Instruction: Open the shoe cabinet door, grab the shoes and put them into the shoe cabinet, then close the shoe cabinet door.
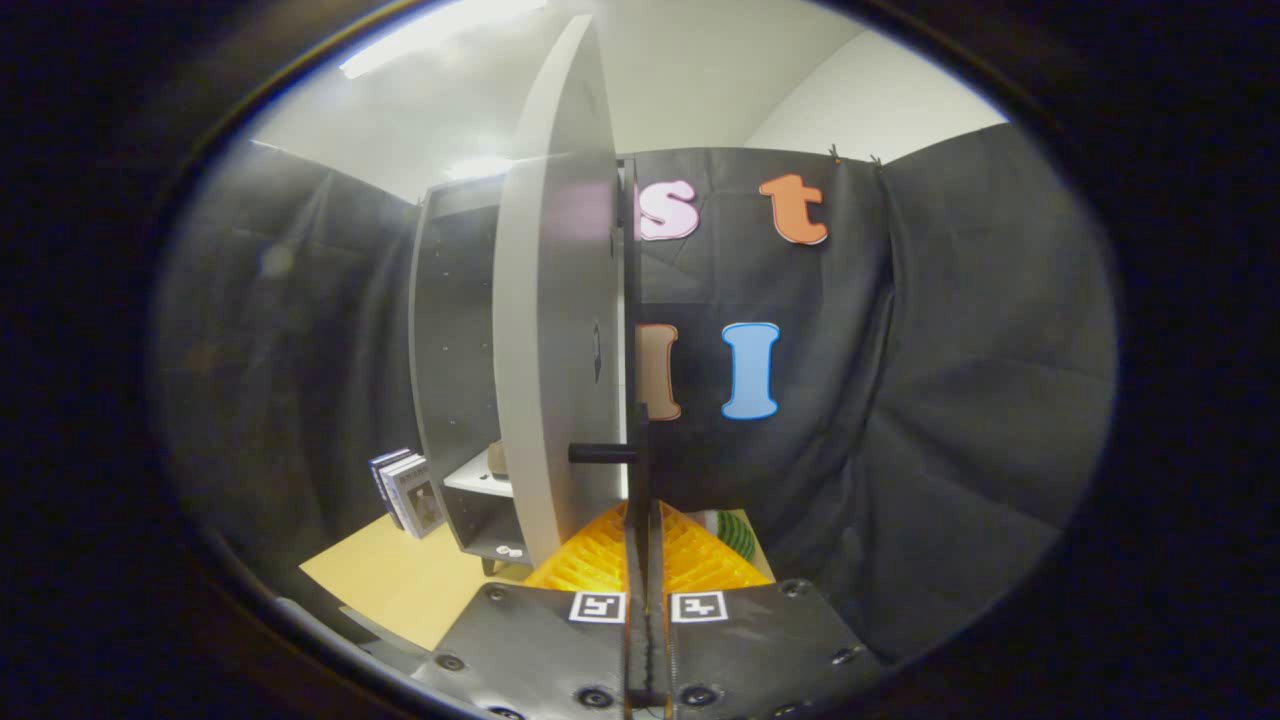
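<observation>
Your claw (pixel 640 530) closed on the thin edge of the open shoe cabinet door (pixel 555 350), dark handle (pixel 603 453) just left, books (pixel 408 490) far left on the table (pixel 400 580)

Black draped cloth (pixel 950 400) wraps the booth, white wall (pixel 880 100) and ceiling above it, a bright strip light (pixel 430 35) glaring overhead, tan tabletop (pixel 400 580) below.

cabinet door (pixel 555 330) hides most of the shoe cabinet (pixel 450 350) interior.
</observation>
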Tool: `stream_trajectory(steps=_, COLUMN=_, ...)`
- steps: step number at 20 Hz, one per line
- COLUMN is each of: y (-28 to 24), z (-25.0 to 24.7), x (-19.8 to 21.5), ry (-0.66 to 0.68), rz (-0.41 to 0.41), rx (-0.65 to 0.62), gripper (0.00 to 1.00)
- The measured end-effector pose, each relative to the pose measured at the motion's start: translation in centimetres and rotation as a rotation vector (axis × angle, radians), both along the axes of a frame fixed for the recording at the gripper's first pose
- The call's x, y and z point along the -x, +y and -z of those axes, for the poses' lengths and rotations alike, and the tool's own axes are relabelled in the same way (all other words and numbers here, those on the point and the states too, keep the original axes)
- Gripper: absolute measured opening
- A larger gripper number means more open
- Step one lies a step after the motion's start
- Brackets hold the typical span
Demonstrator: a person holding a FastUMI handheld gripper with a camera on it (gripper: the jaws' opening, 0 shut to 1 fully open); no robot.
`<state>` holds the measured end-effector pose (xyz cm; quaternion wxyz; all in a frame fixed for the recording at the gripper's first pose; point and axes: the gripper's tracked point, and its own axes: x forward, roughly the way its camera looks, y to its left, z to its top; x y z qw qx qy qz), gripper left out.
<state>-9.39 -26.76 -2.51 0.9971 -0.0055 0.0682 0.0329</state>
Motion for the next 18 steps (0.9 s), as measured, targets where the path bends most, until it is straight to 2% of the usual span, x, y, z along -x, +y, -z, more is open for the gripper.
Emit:
stream_trajectory(steps=4, y=0.3, z=-1.0, x=2.9, ry=-0.005, rz=0.055, rx=0.005, gripper=0.02)
stream_trajectory(steps=10, y=5.2, z=-1.8, x=6.4, ry=-0.03, rz=0.044, rx=0.027, gripper=0.02)
stream_trajectory(steps=13, y=8.8, z=-0.3, x=6.6, ry=-0.016, rz=0.034, rx=0.025, gripper=0.02)
stream_trajectory(steps=18, y=16.2, z=3.9, x=4.6, ry=0.041, rz=0.05, rx=0.01, gripper=0.02)
